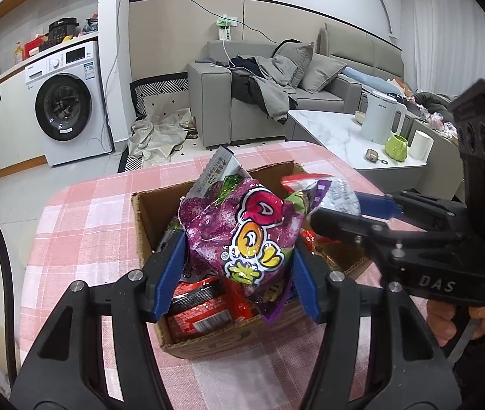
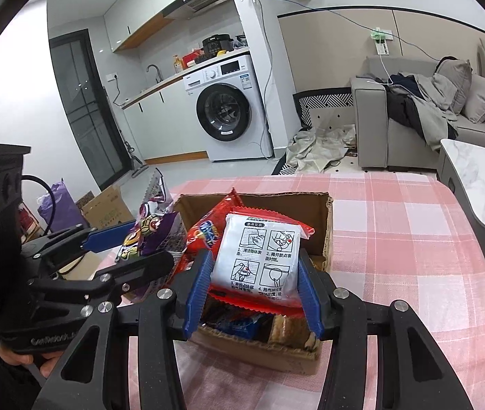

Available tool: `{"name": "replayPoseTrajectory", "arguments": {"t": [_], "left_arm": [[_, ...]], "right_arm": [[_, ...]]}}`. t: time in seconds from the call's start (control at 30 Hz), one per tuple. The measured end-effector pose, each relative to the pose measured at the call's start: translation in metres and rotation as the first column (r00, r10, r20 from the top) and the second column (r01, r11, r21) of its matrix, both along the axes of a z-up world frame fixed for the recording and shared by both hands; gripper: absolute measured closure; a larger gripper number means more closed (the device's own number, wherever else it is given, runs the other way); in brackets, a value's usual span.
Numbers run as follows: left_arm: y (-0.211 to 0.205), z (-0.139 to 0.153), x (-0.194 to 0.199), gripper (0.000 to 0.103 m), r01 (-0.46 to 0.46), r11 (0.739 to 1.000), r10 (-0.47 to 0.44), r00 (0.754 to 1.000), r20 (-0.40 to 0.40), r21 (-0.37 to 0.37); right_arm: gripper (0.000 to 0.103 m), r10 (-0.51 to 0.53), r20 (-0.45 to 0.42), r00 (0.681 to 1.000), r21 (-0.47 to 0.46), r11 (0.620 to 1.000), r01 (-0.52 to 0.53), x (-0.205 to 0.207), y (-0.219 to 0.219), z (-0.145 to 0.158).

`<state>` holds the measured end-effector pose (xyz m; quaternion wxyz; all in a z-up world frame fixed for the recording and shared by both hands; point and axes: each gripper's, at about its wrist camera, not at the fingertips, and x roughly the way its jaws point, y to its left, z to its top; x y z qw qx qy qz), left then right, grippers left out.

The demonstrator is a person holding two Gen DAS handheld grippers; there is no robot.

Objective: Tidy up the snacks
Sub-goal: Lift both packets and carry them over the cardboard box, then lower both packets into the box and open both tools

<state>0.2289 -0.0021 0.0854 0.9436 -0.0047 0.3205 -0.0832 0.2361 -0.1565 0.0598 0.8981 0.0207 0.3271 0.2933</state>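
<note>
The left hand-held gripper (image 1: 239, 266) was closed on a purple snack bag (image 1: 239, 232), its blue fingers (image 1: 170, 273) pressing the bag's two sides. The bag was shiny, printed with cartoon lettering in red, orange and yellow, and it was held above the open cardboard box (image 1: 146, 218). The right hand-held gripper (image 2: 251, 285) gripped a white packet with red crimped edges (image 2: 259, 259), which showed four small instruction drawings with Chinese text. That packet was also held over the box, just above the other snacks.

In the left wrist view, the right hand-held gripper (image 1: 336, 210) reached in from the right with its packet, close beside the purple bag. In the right wrist view, the left hand-held gripper (image 2: 139, 242) came in from the left, and the purple snack bag (image 2: 155, 229) was at the box's left edge.

Inside the cardboard box (image 2: 324, 225) lay more snacks: a red bag with blue and white lettering (image 2: 204, 235), a red and black packet (image 1: 198, 307) near the front wall, and a dark blue packet (image 2: 239, 328) lower down.

The box stood on a counter covered with a pink and white checked cloth (image 2: 396, 256). Beyond it were a white washing machine (image 2: 225, 106), a grey sofa (image 1: 249, 95) strewn with clothes, and a marble-topped coffee table (image 1: 331, 133) bearing a white electric kettle (image 1: 379, 116) and a green cup (image 1: 396, 147).
</note>
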Motion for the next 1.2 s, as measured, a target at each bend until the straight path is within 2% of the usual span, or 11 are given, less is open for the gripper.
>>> {"name": "replayPoseTrajectory", "arguments": {"t": [0.4, 0.5, 0.87, 1.2], "left_arm": [[0.000, -0.017, 0.015, 0.047, 0.034, 0.999, -0.034, 0.999, -0.032, -0.006], [0.005, -0.022, 0.021, 0.047, 0.041, 0.998, -0.044, 0.997, -0.056, -0.046], [0.001, -0.038, 0.033, 0.047, 0.046, 0.999, -0.047, 0.995, -0.088, -0.009], [0.004, -0.047, 0.038, 0.047, 0.037, 0.999, -0.039, 0.994, -0.104, -0.020]], "right_arm": [[0.054, -0.001, -0.012, 1.000, -0.014, 1.000, 0.000, 0.032, 0.008, -0.010], [0.054, -0.003, -0.022, 1.000, -0.030, 1.000, 0.003, 0.038, 0.010, -0.015], [0.054, 0.006, -0.017, 1.000, -0.083, 0.997, -0.007, 0.049, 0.012, -0.025], [0.054, 0.001, 0.003, 1.000, -0.121, 0.993, -0.001, 0.056, 0.017, -0.027]]}}
